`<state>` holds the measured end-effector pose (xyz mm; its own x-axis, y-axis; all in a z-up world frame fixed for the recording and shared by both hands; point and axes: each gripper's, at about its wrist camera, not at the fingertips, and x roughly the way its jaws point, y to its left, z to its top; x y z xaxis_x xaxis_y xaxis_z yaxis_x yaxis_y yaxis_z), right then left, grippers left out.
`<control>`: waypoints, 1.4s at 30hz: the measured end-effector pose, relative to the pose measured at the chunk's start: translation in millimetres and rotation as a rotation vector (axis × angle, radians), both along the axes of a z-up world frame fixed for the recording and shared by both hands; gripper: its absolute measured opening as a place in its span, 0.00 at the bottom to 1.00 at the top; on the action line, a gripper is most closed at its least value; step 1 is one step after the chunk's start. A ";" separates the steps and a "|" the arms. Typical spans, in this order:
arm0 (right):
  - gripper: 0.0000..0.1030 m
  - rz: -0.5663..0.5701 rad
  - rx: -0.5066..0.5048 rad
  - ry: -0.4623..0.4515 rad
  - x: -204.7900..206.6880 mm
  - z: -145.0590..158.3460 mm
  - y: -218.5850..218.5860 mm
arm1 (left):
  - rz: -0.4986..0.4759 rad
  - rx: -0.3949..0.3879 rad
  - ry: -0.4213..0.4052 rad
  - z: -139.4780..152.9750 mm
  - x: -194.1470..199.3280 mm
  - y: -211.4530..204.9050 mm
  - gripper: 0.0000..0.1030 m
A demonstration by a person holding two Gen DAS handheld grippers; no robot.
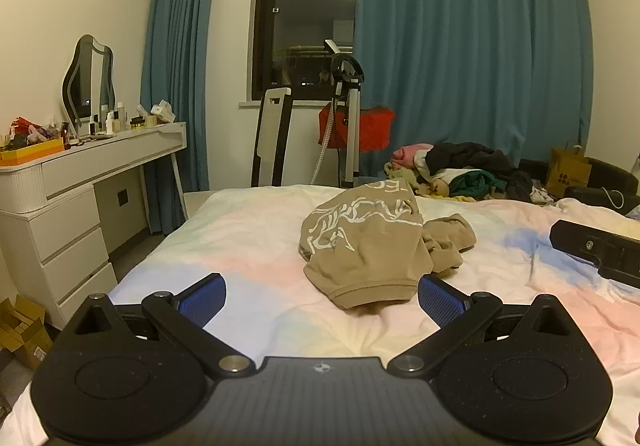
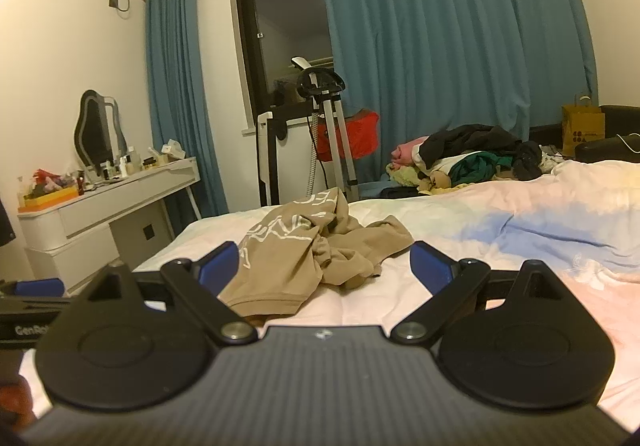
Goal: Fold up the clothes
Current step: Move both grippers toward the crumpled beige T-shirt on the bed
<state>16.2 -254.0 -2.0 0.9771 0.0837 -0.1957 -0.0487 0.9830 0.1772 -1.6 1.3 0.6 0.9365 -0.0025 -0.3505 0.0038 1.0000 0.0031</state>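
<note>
Grippers hang low over the near edge of the bed (image 1: 248,230), both aimed at the tan shirt (image 1: 364,246), and we judge they sit this way to take the cloth from the near side. We hold the left gripper (image 1: 320,298) with its blue pads (image 1: 202,302) spread wide and nothing between them; the shirt's hem lies just past the right pad. We hold the right gripper (image 2: 324,266) spread wide too and holding nothing, with the shirt (image 2: 312,258) lying between and beyond its pads (image 2: 430,264). In the left view the right gripper's body shows at the right edge, so we judge the two tools stand side by side, well apart, perhaps to take the hem at two points. The shirt lies in a crumpled heap near the middle of the bed, not flat and not folded. Its ribbed hem faces us, a white print twists across the bunched body, and what may be a sleeve trails off to the right in loose creases. Such soft knit will likely sag and slide when lifted. Far right on the bed a pile (image 1: 460,170) of mixed clothes sits unfolded, dark, pink and green pieces tangled together. A dresser (image 1: 80,182) stands at left, clear of our working space.
</note>
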 end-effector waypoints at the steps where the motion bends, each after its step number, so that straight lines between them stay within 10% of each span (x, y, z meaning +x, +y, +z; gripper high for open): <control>1: 0.91 0.000 -0.001 0.001 0.7 -0.6 0.1 | 0.000 0.000 0.000 0.4 -0.9 0.7 1.00; 42: 0.91 -0.072 0.017 -0.039 -3.2 -9.1 -4.1 | 0.006 0.052 -0.046 1.9 -0.6 -4.7 1.00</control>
